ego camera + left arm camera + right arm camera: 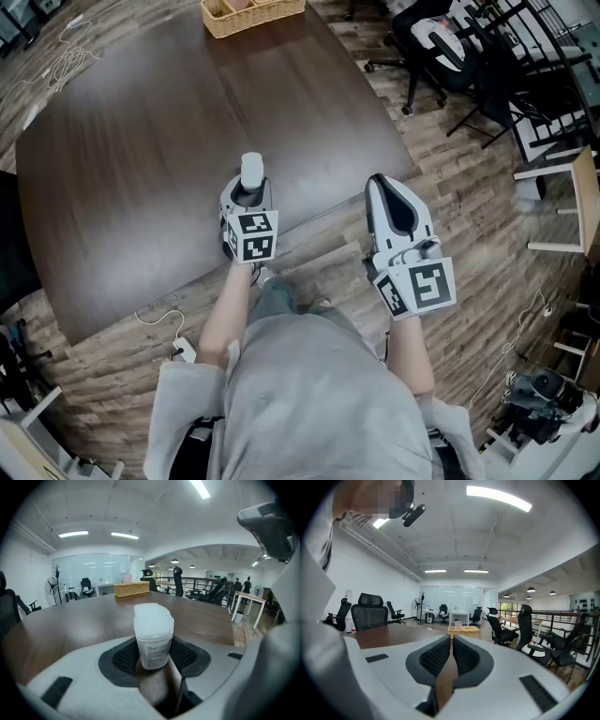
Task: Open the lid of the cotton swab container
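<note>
A small translucent white cotton swab container (252, 173) with its lid closed stands upright near the front edge of the dark brown table (131, 141). My left gripper (249, 194) reaches in from the near side. In the left gripper view the container (153, 634) sits between the two black pads (123, 656), which touch its lower sides. My right gripper (379, 183) hovers at the table's right front edge, a hand's width right of the container. Its jaws are shut with nothing between them (451, 651).
A wicker basket (251, 14) stands at the table's far edge. Black office chairs (441, 42) and metal frames crowd the floor at the right. A white cable and plug (178, 345) lie on the wood floor by my left arm.
</note>
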The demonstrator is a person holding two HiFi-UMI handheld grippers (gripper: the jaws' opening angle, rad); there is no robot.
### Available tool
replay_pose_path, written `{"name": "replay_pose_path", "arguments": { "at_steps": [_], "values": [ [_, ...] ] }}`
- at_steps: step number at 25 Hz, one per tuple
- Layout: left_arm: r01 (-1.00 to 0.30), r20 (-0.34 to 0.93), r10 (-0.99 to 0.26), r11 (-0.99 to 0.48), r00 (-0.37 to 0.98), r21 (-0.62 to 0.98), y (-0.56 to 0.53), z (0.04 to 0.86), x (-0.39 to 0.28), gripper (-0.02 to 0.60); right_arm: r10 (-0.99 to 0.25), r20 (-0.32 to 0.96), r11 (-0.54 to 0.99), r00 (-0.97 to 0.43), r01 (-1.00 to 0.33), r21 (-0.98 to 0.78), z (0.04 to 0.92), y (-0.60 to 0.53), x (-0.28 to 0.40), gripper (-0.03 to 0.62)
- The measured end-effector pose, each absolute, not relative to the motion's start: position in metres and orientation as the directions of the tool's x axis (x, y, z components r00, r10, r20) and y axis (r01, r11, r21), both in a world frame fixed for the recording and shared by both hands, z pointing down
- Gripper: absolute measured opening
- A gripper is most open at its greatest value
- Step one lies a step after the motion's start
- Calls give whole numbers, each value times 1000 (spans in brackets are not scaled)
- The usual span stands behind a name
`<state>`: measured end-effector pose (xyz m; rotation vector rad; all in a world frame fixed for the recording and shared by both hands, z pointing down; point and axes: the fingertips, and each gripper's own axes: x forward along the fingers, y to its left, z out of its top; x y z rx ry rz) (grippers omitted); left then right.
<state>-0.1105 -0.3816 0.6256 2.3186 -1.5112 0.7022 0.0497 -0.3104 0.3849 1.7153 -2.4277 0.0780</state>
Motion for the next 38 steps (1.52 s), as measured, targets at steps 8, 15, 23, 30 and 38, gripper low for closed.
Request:
{"name": "replay_pose_path", "arguments": {
  "at_steps": [8,15,23,30,38],
  "values": [
    [-869,473,-762,-495,443,17,-377,576,-101,193,-919,144,377,-367,-925,49,380,-312,39,23],
    [-797,392,-740,-603,546,-29,-362,495,-87,193,-894,96,443,-438,-896,39,359,-310,23,23],
    [-767,327,-737,-639,592,-52,-327,415,-84,192,-824,73,566,-562,-822,68,332,-290,-2,23],
    [-762,354,-740,-639,572,-105,-289,375,-79,193,-709,71,705,-701,-707,54,312,-260,-26,36],
    [-768,365,-752,-626,549,-135,-254,357,-68,193,-572,104,820,-814,-566,86,308,-226,-50,237]
  ]
}}
